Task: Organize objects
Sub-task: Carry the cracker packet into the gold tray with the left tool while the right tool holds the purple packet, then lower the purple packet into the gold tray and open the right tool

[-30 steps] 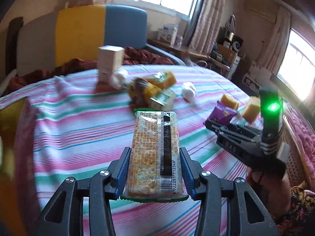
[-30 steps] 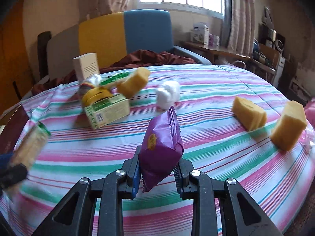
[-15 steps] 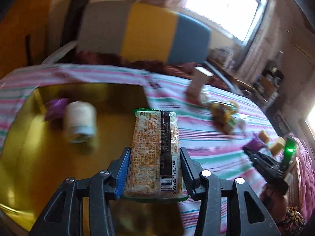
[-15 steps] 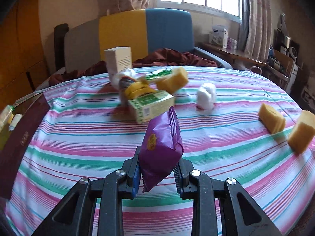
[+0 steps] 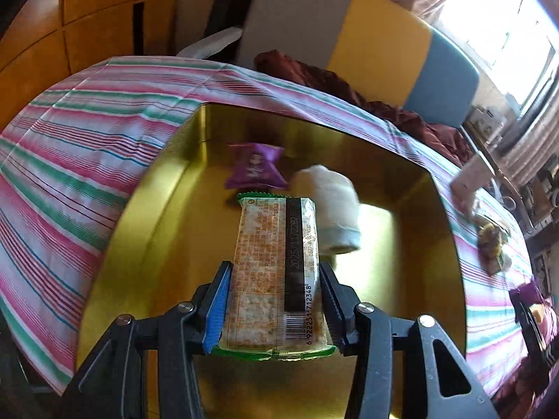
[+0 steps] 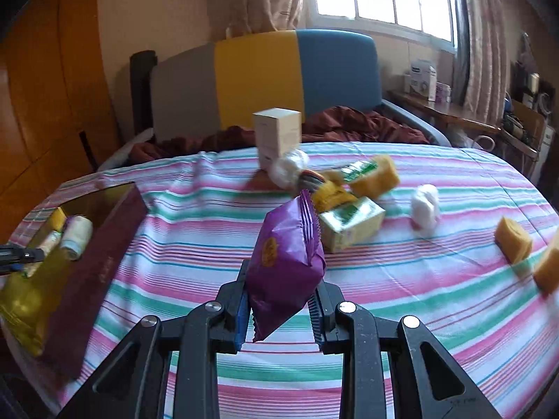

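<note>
A: What lay under the left gripper [image 5: 276,300]?

B: Its jaws clamped a cracker packet [image 5: 274,272] over the gold tray [image 5: 167,230]. A purple sweet pack [image 5: 255,169] sat at twelve o'clock, a white roll [image 5: 332,209] at one o'clock, blurred.

A: And the right gripper [image 6: 279,309]?

B: Its jaws pinched a purple pouch [image 6: 284,262] above the striped bed cover [image 6: 401,279]. A green carton [image 6: 351,223] and a heap of snacks, smeared, lay at one o'clock; open cloth stretched toward nine, up to the tray's maroon wall [image 6: 94,269].

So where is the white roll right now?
In the left wrist view the white roll lies inside the gold box, right of the purple packet, just beyond the cracker pack.
</note>
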